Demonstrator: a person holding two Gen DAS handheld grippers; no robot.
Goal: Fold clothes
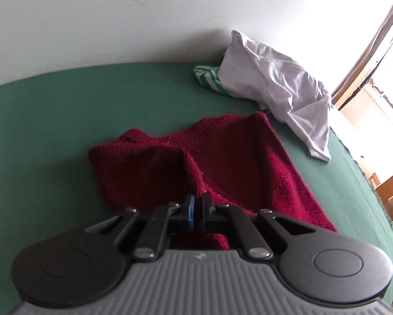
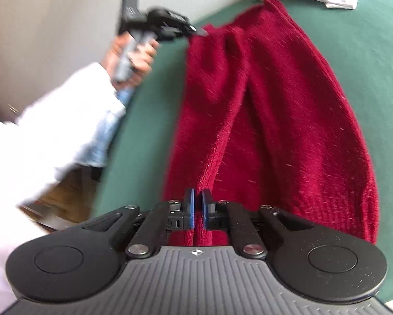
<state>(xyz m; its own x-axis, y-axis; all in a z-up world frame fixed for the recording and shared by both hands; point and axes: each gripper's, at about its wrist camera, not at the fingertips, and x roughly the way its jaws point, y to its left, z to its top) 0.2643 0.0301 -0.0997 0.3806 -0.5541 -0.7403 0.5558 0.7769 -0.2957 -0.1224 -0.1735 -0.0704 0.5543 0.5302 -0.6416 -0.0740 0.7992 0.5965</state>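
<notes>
Red knitwear, a dark crimson sweater [image 1: 222, 157], lies on a green sheet [image 1: 52, 131] that covers the bed, with one part folded over itself into a raised hump on the left side in the left wrist view. The left gripper [image 1: 196, 207] has its blue pads [image 1: 189, 206] pressed together on a fold of the sweater's near edge, the knit pinched between them. The right gripper [image 2: 197, 207] is closed on another fold of the same sweater [image 2: 275, 105], its jaws nearly together with red cloth squeezed in the narrow slit. In the right wrist view, which is blurred, the left gripper [image 2: 203, 32] shows at the sweater's far corner, held by a hand [image 2: 133, 57] with a white sleeve [image 2: 73, 120]; it seems to grip the cloth there. Beyond the sweater, near the wall [image 1: 117, 26], sits a crumpled white garment [image 1: 275, 84] touching a green-and-white striped cloth [image 1: 208, 77].
</notes>
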